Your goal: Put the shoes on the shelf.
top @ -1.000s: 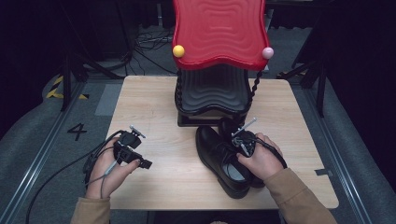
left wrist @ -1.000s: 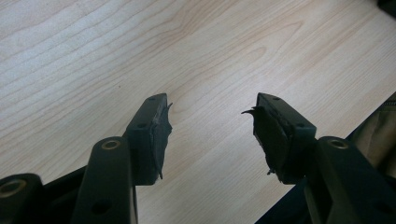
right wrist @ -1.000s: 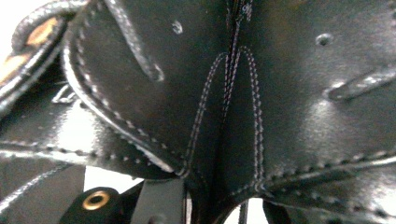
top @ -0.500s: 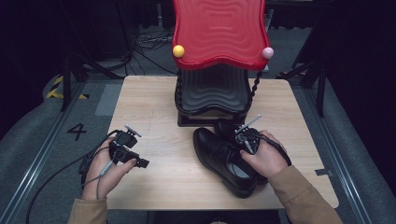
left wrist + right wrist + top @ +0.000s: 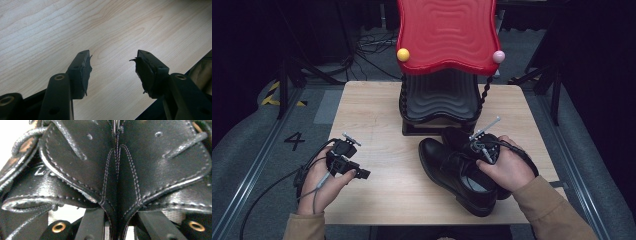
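On the wooden table [image 5: 377, 110], a red-topped wavy rack [image 5: 446, 35] stands at the far middle, and just in front of it lie two black leather shoes [image 5: 452, 167], side by side and touching. The nearer shoe's long axis runs diagonally, toe toward the far left, heel toward the near right edge. Judging by the grip, the step in hand is carrying or dragging the pair by their heels; the next move likely calls for lifting them clear and turning them toward the rack without letting one slip. The right gripper [image 5: 482, 145] sits over the shoes' rear parts, its jaws closed on two leather backs pinched together [image 5: 117, 177]. The left gripper [image 5: 347, 165] rests low near the table's left edge, jaws well apart over bare wood [image 5: 112, 70], holding nothing.
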Motion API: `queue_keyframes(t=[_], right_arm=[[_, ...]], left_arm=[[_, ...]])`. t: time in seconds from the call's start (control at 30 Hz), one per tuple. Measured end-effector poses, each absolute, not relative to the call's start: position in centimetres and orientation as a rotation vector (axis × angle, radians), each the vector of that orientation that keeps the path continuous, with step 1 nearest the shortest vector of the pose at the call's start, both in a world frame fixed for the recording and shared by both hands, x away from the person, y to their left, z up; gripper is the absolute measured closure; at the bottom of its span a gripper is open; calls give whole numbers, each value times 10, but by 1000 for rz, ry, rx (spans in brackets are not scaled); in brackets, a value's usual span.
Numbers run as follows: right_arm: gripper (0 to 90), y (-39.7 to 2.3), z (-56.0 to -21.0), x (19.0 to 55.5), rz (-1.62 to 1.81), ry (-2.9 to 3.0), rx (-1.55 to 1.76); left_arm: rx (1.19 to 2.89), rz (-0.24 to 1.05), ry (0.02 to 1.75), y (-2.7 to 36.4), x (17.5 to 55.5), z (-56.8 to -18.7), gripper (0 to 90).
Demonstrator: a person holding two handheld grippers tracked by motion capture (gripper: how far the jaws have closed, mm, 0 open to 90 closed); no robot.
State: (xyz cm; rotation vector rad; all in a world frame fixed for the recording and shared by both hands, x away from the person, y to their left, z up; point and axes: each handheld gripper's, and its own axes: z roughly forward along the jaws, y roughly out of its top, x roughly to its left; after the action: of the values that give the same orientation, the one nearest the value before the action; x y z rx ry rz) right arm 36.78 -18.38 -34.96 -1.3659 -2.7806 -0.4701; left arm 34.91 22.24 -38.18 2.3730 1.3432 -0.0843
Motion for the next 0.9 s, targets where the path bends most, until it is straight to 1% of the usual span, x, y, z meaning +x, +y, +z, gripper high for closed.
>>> queue_keyframes(t=[0.07,0.17,0.3,0.37,0.7,0.73,0.83,0.9], right_arm=[[819,-186,-344,365,-470,-2782,-1356],[819,-188,-338,362,-467,-2783,-1352],[819,-193,-321,355,-493,-2791,-1347],[819,-194,-318,355,-500,-2787,-1349],[819,-195,-276,352,-547,-2773,-1361],[819,-195,-272,352,-551,-2780,-1360],[819,-193,-257,352,-561,-2787,-1361],[819,-193,-254,353,-563,-2788,-1360]], left_arm=[[2377,-67,1340,224,350,-382,460],[2370,-90,1349,224,350,-383,460],[2364,-90,1356,225,350,-383,460],[2363,-87,1356,225,350,-383,460],[2344,-106,1375,229,353,-387,457],[2345,-87,1376,229,354,-387,457],[2338,-84,1384,230,355,-386,454],[2338,-66,1390,232,356,-386,454]])
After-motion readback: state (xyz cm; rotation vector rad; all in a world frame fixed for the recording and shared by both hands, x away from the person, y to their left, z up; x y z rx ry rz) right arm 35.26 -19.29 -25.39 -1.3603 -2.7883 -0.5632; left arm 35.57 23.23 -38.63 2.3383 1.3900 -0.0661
